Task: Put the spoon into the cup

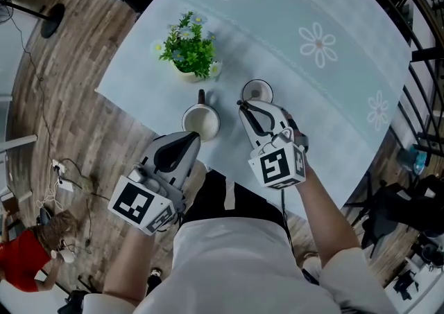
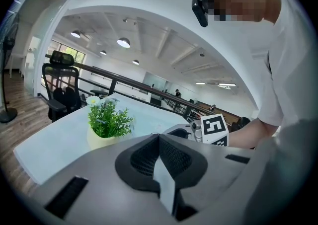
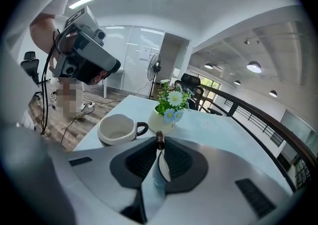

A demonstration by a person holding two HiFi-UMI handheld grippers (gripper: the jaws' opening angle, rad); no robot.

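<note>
A white cup (image 1: 201, 122) with a black handle stands near the front edge of the table (image 1: 312, 14); the right gripper view shows this cup (image 3: 118, 128) to the left of the jaws. My right gripper (image 1: 244, 105) hovers to the right of the cup, tilted down, shut on a spoon (image 3: 163, 166). The spoon's white bowl lies between the pads and its dark handle end sticks out past the tips of the right gripper (image 3: 159, 142). Just in front of the cup, my left gripper (image 1: 189, 138) is shut, and nothing shows between the jaws of the left gripper (image 2: 159, 137).
A potted plant with small flowers (image 1: 189, 49) stands behind the cup. A small round white dish (image 1: 257, 91) sits just beyond the right gripper. The pale cloth has printed daisies. Wooden floor, chairs and a railing surround the table.
</note>
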